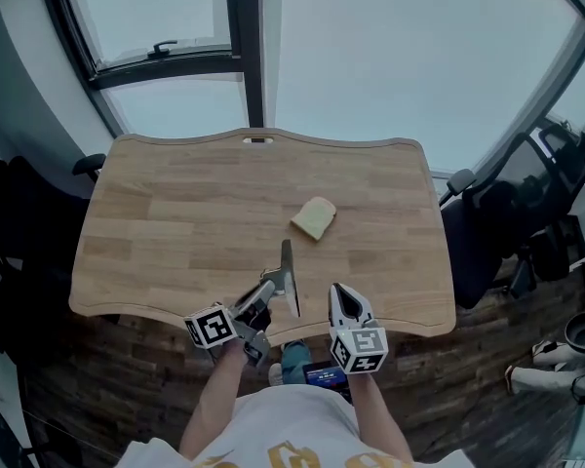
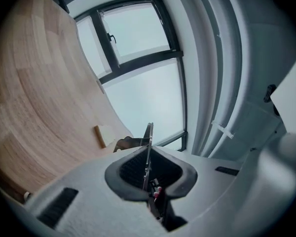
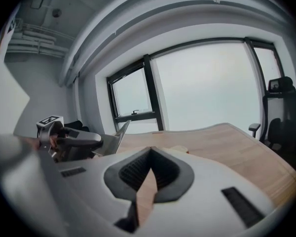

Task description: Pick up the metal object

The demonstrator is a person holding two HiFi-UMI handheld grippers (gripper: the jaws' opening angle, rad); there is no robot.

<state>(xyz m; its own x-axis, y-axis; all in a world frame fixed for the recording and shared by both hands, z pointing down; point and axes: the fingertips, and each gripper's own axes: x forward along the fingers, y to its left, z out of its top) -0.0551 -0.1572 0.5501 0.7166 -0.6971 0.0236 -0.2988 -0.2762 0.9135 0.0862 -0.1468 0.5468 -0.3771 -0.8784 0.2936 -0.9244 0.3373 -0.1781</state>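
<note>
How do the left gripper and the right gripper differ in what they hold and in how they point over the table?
The left gripper is shut on the thin metal object. The right gripper holds nothing, and its jaws are together at the tips. In the head view the left gripper slants inward toward the right gripper, which points almost straight ahead. Both are at the near edge of the wooden table.

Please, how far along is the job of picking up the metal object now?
Done: the left gripper is shut on the metal object, which appears lifted off the table. In hand: only holding it up. Left: nothing obvious. The right gripper holds nothing.
</note>
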